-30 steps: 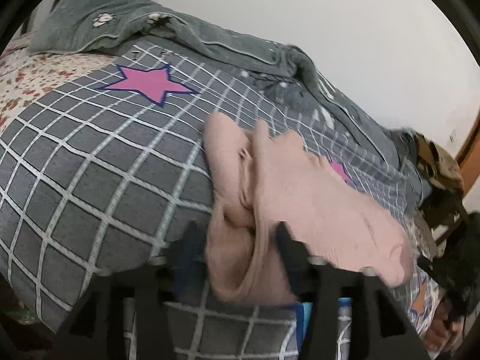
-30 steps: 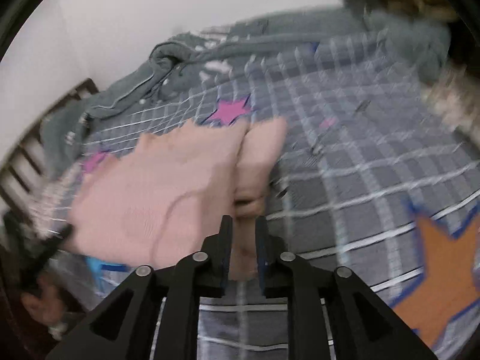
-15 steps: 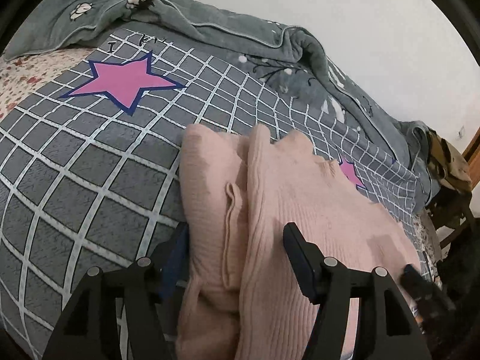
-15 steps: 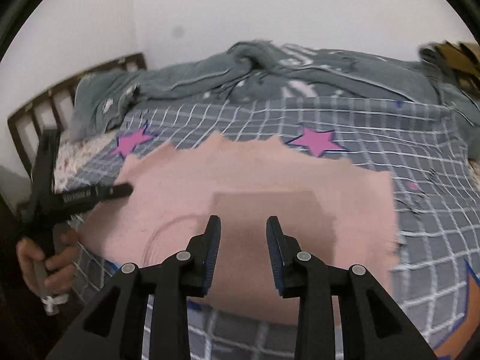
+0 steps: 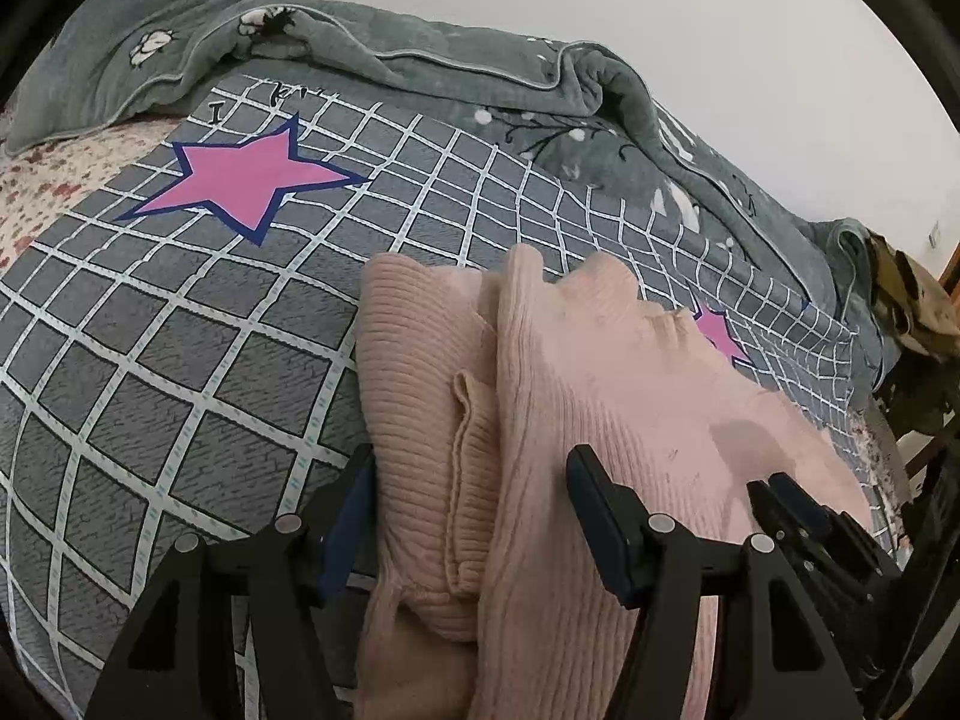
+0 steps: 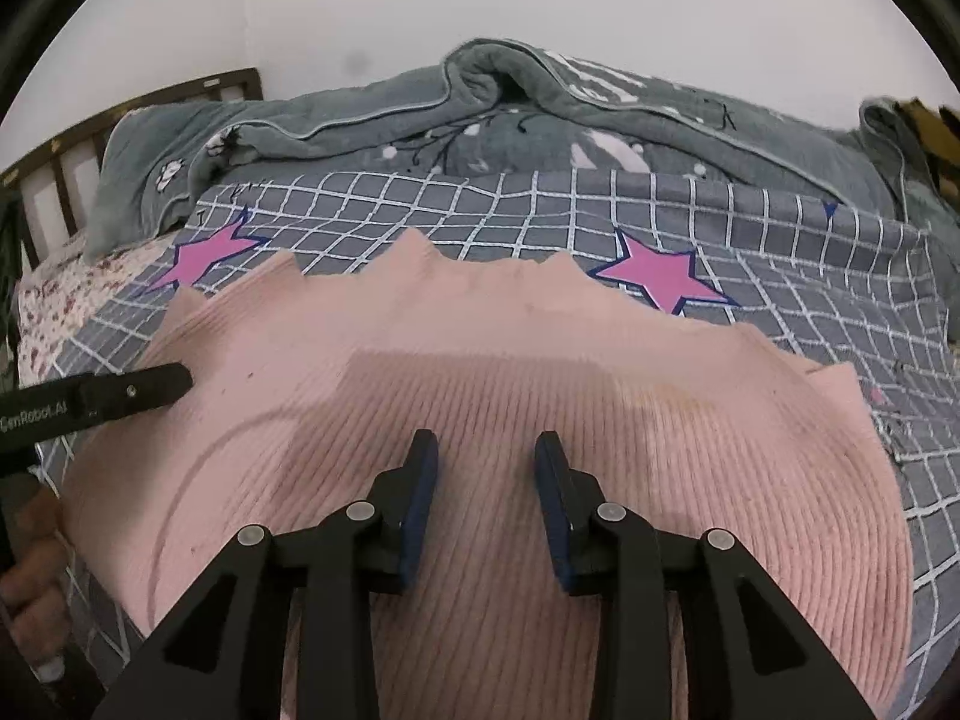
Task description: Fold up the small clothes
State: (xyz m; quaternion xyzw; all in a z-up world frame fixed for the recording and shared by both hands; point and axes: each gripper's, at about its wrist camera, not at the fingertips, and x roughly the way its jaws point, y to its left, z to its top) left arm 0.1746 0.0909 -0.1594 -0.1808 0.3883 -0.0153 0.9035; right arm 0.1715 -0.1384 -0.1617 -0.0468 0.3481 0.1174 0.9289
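A pink ribbed knit sweater (image 6: 540,372) lies spread on the grey checked bedspread (image 6: 780,276). In the left wrist view the sweater (image 5: 600,372) shows a folded sleeve with its cuff lying on its left side. My left gripper (image 5: 471,480) is open, its jaws straddling that folded edge just above the cloth. My right gripper (image 6: 485,462) is open and empty over the middle of the sweater. The left gripper's finger (image 6: 138,387) reaches onto the sweater's left edge in the right wrist view. The right gripper (image 5: 804,516) shows at the right of the left wrist view.
A rumpled grey-green quilt (image 6: 480,114) lies along the wall behind the sweater. Pink stars (image 5: 246,177) mark the bedspread (image 5: 150,360). A wooden headboard (image 6: 72,138) stands at the left. A chair with brown cloth (image 5: 912,312) stands at the bed's right end.
Both grippers have let go of the sweater and opened. The sweater has been laid flat on the bed. The right gripper has drawn back over its middle.
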